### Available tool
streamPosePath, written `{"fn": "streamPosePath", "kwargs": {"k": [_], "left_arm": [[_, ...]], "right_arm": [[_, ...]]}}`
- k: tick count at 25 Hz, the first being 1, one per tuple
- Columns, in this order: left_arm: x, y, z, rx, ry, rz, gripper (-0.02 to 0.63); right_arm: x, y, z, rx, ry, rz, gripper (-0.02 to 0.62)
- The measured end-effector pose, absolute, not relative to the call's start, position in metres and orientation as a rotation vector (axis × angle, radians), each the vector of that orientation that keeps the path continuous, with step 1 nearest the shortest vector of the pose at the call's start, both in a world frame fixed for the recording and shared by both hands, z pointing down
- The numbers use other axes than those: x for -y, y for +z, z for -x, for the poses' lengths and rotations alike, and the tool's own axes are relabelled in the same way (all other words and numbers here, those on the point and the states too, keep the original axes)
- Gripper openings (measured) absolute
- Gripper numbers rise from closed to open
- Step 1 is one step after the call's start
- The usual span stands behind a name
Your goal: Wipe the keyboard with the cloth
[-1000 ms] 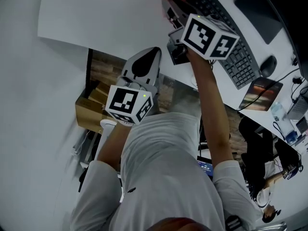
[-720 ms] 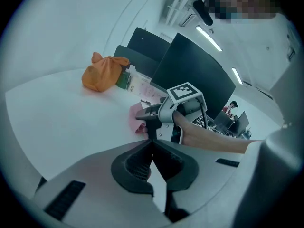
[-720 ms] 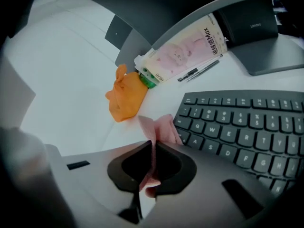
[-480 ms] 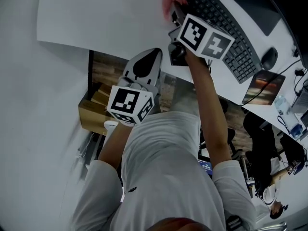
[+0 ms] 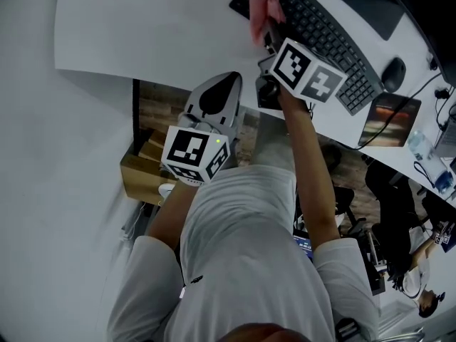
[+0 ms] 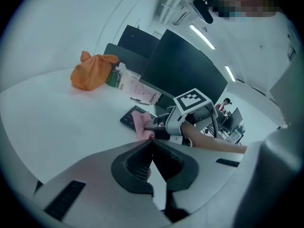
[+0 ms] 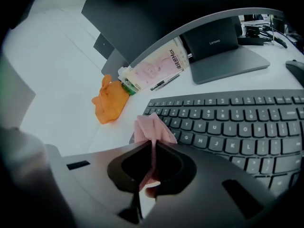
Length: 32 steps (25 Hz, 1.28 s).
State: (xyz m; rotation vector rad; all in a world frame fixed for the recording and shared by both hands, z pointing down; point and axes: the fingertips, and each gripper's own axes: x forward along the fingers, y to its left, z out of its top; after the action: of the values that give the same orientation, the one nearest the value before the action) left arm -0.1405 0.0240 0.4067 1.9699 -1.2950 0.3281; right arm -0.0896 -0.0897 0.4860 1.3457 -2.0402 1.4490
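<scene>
The right tool (image 5: 266, 28) pinches the pink cloth (image 5: 265, 6) at one end of the keyboard (image 5: 324, 38), upper middle of the head view. The left tool (image 5: 228, 78), jaws together and empty, hangs mid-frame off the surface (image 5: 142, 27).

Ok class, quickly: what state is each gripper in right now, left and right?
Left gripper: closed, holding nothing.
Right gripper: closed on the pink cloth.

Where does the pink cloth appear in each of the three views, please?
Head view: pink cloth at upper centre, over the keyboard at its left end.
Left gripper view: pink cloth at centre, beside the keyboard corner.
Right gripper view: pink cloth at lower centre, pinched in the right hand-held gripper.
Shared landmark: the keyboard.
</scene>
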Motion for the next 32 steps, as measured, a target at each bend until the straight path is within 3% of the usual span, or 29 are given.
{"fn": "streamPosePath", "kwargs": {"k": [32], "left_arm": [[-0.043,0.402,0.058,1.105,0.42,-2.105,0.018]], "right_arm": [[0.023,0.488,-0.052,1.88,1.511,-1.668,0.018]]}}
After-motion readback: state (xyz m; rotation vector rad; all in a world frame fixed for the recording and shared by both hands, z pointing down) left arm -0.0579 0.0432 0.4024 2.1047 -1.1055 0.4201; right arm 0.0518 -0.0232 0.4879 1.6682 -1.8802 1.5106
